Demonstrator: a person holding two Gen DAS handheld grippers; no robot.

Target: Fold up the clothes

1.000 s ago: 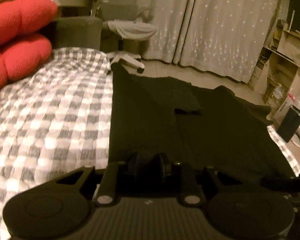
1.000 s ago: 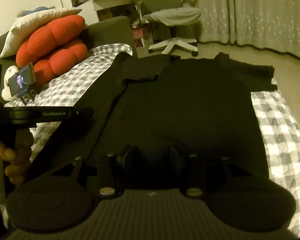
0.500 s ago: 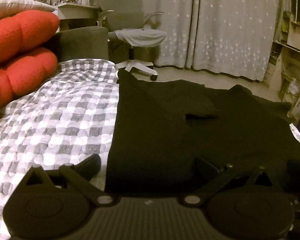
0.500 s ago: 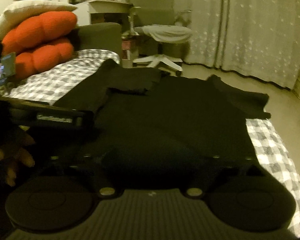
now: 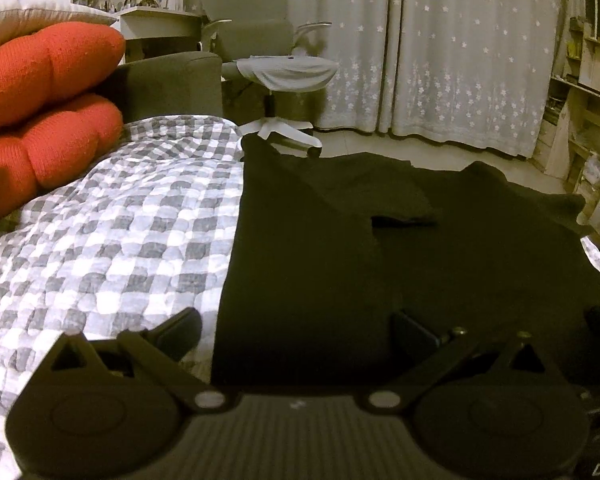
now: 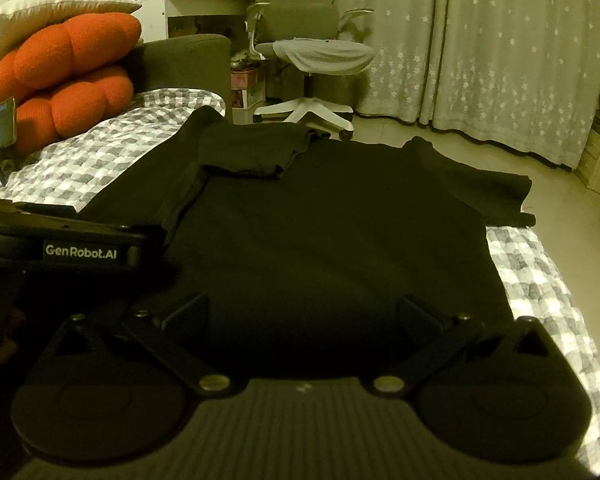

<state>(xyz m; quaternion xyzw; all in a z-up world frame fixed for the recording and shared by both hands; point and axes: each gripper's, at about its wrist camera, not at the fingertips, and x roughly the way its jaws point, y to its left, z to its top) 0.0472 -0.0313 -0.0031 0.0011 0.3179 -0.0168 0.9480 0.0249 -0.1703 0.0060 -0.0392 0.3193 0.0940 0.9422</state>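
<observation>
Left gripper [image 5: 296, 330] and right gripper [image 6: 302, 316], right jaws opening, both wide and empty-handed above a flat black cotton T-shirt [image 6: 332, 240] ahead on a grey-and-white checked quilt [image 5: 112, 240].

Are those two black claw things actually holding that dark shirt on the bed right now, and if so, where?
No. Neither holds anything. The left gripper and right gripper stand wide apart over the near hem of the black shirt, which lies loose on the checked blanket.
</observation>
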